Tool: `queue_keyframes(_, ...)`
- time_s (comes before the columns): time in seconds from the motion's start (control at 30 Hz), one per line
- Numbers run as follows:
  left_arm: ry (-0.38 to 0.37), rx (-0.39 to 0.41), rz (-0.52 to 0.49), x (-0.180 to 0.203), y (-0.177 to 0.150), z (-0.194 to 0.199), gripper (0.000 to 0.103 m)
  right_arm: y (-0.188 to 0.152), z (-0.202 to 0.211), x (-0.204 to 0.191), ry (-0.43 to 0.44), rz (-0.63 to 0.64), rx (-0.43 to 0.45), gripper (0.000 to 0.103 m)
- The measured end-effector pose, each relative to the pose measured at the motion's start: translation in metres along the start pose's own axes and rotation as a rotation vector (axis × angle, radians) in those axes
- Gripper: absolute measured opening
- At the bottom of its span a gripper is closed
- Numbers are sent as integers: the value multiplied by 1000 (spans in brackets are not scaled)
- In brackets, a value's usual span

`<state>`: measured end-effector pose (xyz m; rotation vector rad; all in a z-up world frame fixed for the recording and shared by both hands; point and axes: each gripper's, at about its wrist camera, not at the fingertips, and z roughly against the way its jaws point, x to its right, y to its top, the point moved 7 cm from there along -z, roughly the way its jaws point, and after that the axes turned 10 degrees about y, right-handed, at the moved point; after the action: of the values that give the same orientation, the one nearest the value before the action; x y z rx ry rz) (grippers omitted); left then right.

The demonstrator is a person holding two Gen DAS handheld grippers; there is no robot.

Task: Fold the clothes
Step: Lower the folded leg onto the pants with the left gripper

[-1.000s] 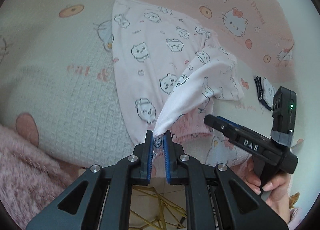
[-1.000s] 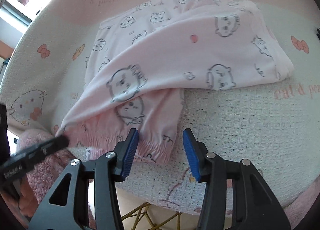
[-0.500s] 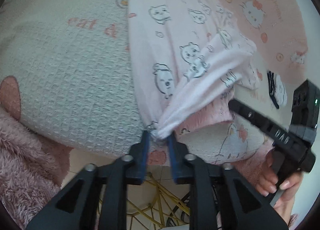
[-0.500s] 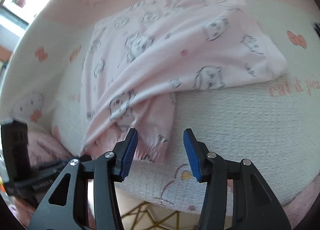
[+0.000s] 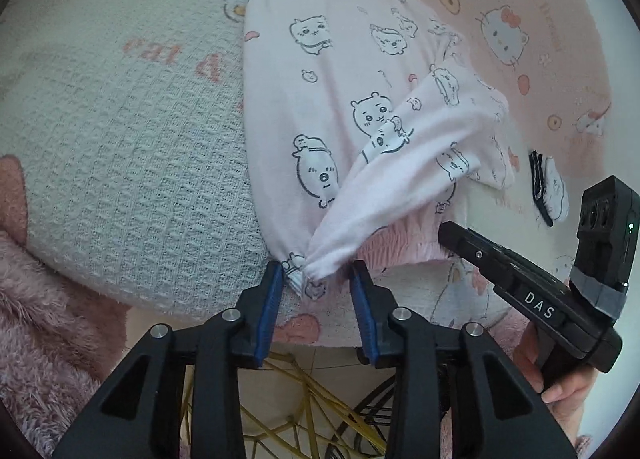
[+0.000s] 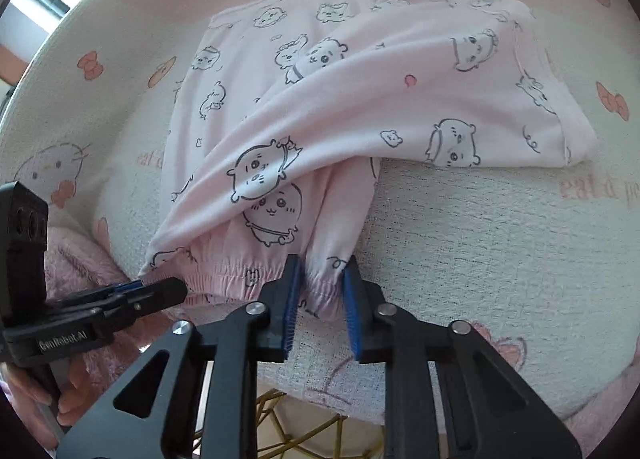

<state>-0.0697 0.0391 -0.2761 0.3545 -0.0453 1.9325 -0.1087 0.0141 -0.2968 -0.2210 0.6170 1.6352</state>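
Note:
Pink pyjama trousers (image 5: 332, 91) with cartoon animals lie half folded on the cat-print bed cover (image 5: 120, 147). Their folded-over corner (image 5: 306, 277) rests at the bed's front edge between the jaws of my left gripper (image 5: 318, 285), which are closing; the right pad stands apart from the cloth. In the right wrist view the gathered elastic hem (image 6: 322, 287) sits bunched between the closing jaws of my right gripper (image 6: 322, 291), and both pads press on it. My left gripper (image 6: 160, 287) shows at the left of that view, at the same hem.
A fluffy pink blanket (image 5: 48, 339) hangs at the bed's near left. A small black and white item (image 5: 548, 191) lies right of the trousers. A gold wire frame (image 5: 304, 411) stands below the bed edge. A hand (image 5: 568, 391) holds the right gripper (image 5: 446, 233).
My left jaws let go of the folded corner, which now lies on the bed edge, and the gripper sank. My right jaws narrowed from wide apart onto the elastic hem.

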Motion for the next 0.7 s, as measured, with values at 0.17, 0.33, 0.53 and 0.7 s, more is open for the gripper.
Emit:
queue_keyframes(0.17, 23, -7, -14, 3, -2, -1, 20, 0, -2, 3, 31, -68, -10, 17)
queue_keyframes(0.33, 9, -50, 11, -7, -5, -7, 21, -7, -9, 7, 47, -98, -31, 28)
queue_keyframes(0.53, -18, 73, -13, -4, -1, 24, 22, 4, 3, -1, -55, -24, 27, 34)
queue_keyframes(0.7, 79, 136, -135, 11, 8, 25, 28, 19, 1, -35, -150, 158, 92, 34)
